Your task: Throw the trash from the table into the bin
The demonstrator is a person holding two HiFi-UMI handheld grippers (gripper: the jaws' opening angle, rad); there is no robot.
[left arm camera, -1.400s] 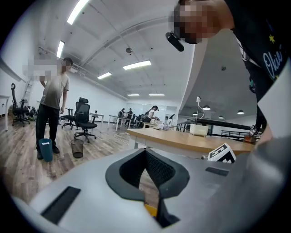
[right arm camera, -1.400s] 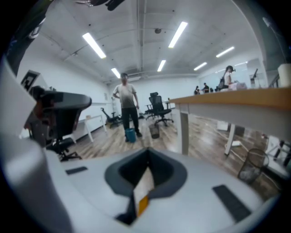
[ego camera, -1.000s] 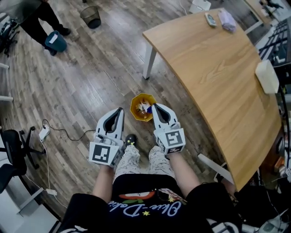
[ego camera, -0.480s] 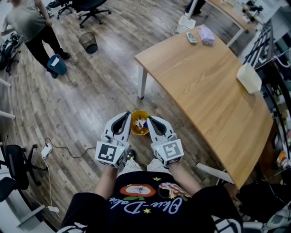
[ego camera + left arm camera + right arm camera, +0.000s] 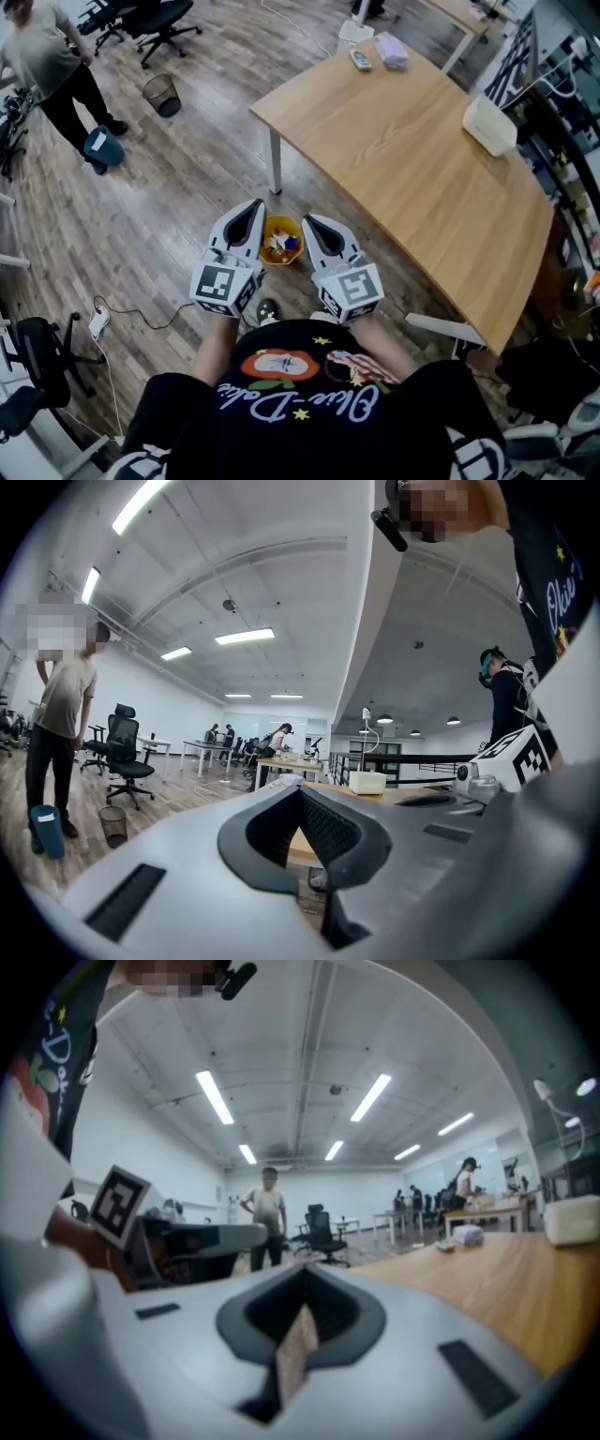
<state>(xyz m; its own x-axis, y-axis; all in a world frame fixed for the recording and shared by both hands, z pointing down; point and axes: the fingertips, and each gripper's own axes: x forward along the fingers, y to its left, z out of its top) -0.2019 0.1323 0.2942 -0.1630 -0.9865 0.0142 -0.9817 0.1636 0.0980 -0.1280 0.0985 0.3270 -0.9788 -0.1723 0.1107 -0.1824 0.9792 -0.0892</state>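
Both tools are hanging level and empty, the left gripper (image 5: 250,208) and the right gripper (image 5: 309,222) each with jaws pressed together. The bin (image 5: 277,221), holding trash (image 5: 281,246), is sitting on the floor just below and between their tips. What may be left, a remote (image 5: 360,59) and a pale bundle (image 5: 392,51), is lying far ahead and right of them on the table (image 5: 422,159). Reaching there, I'd be spreading the jaws early and coming in low and flat.

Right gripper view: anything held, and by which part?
Likely nothing. Right gripper jaws are shut; the tan sliver at their seam looks like a see-through gap, not a scrap.
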